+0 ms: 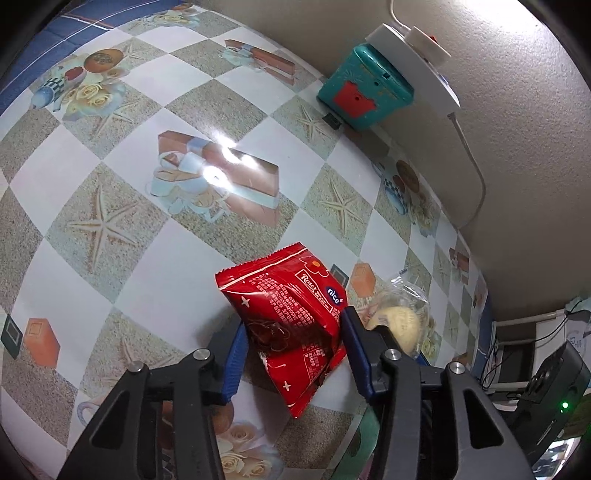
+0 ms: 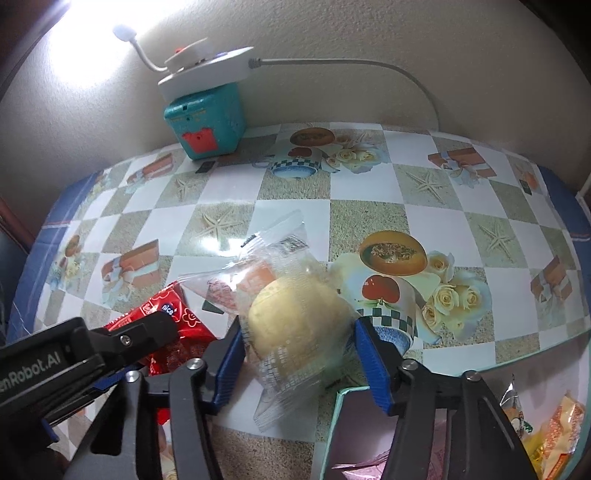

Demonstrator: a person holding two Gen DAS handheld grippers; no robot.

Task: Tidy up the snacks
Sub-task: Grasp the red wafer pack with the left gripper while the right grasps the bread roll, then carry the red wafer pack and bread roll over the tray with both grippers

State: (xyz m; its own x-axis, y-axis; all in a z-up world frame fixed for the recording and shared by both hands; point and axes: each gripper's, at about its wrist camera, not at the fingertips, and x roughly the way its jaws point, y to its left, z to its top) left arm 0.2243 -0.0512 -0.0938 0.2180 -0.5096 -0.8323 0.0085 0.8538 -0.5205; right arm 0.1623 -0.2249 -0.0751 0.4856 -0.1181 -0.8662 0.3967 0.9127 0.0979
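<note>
Red snack packet (image 1: 291,325) pinched in the left gripper (image 1: 291,343), clear-wrapped bun (image 2: 295,332) squeezed in the right gripper (image 2: 299,354), both lifted beside the teal-rimmed box (image 2: 334,413). Few snacks boxed already (image 2: 554,424); halfway-ish, probably.

A teal box (image 2: 204,128) with a red patch stands against the beige wall (image 2: 332,29), a white lamp base (image 2: 207,72) resting on top, its cord (image 2: 388,68) trailing along the patterned tablecloth (image 2: 295,192).
</note>
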